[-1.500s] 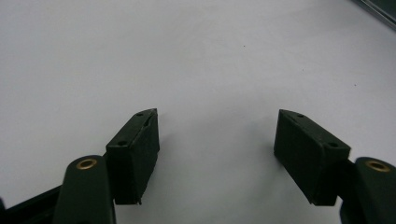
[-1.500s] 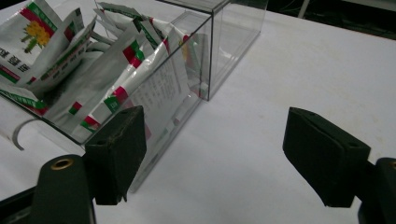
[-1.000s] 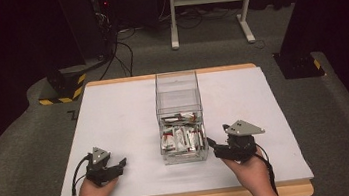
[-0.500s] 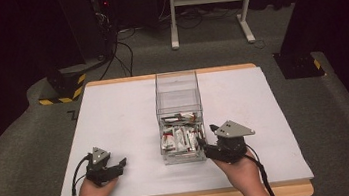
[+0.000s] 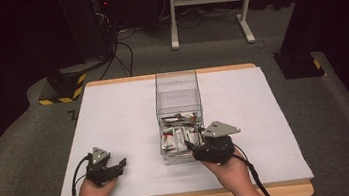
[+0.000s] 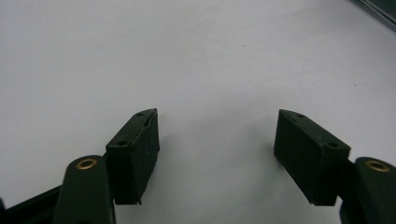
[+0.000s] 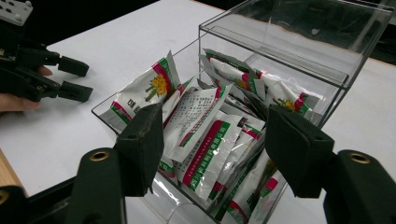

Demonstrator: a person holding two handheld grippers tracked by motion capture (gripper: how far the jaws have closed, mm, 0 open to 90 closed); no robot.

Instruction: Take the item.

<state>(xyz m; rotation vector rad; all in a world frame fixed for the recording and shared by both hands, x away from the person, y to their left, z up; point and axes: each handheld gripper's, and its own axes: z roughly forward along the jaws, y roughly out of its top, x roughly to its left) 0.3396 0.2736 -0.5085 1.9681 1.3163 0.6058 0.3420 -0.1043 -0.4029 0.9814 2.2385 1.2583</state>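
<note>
Room: dark walls, grey carpet, a white metal stand behind the table, cables on the floor at the back left.
Surface: white-topped table with a wooden edge.
Box: clear acrylic box at the table's middle, its pulled-out open drawer toward the person.
Contents: white sachets with green and red print and a yellow flower, piled loosely in the drawer, some leaning on its wall.
Right gripper: held at the drawer's near right corner, tilted toward the sachets; jaws apart after just closing a little, nothing pressed between them.
Left gripper: low over bare table near the front left, well apart from the box; jaws spread wide, nothing between them.
Hands: each wraps its gripper from the near edge.
</note>
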